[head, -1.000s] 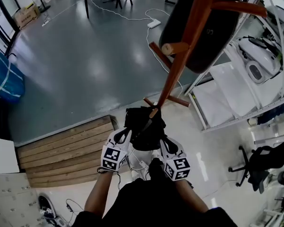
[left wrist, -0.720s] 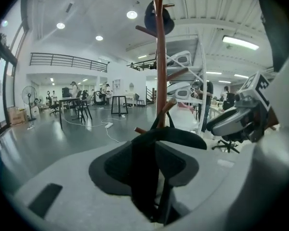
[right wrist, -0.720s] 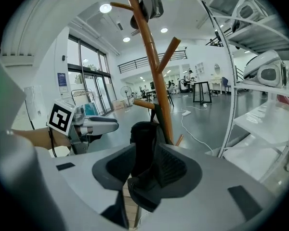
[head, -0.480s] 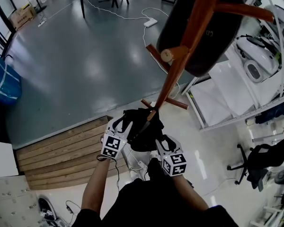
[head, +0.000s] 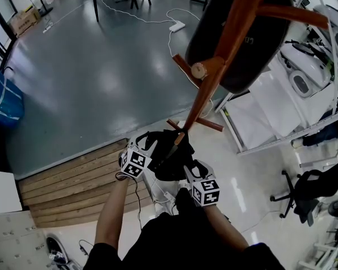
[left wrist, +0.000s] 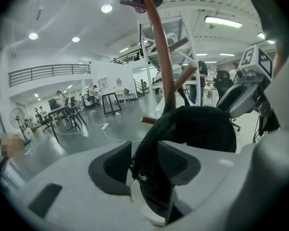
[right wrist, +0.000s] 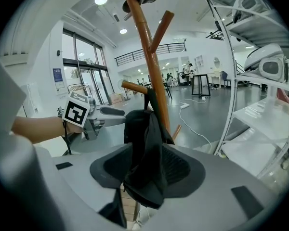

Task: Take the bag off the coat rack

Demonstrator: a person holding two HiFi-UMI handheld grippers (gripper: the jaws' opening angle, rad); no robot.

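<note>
Claw jaws on both sides have just been opening: the left claw point(left wrist: 145, 165) and the right claw point(right wrist: 147, 170) now stand apart, each with folds of the black bag point(right wrist: 142, 129) lying loosely between the pads and not pinched. The bag hangs low on the coat rack point(head: 214, 77), at lower centre of the head view, its strap running up against the wooden pole. The main risk, as I judge it, is that neither claw has any hold: if the jaws close again on slack cloth and miss the strap, the bag may slide out when lifted. A sideways pull instead of a lift could catch the strap on the upturned peg point(right wrist: 135, 86) and drag the whole rack over. That rack looks top-heavy, since a large dark item point(head: 242, 44) hangs higher up at the upper right of the head view; what it is I cannot tell. White metal shelving point(head: 270, 117) stands close on the right, so a tipping rack would strike it. Wooden decking point(head: 73, 179) lies at lower left, and the rack's foot point(head: 208, 122) sits near the person's feet, leaving little room to step back. A power strip point(head: 177, 26) and its cable lie on the grey floor, well apart.
</note>
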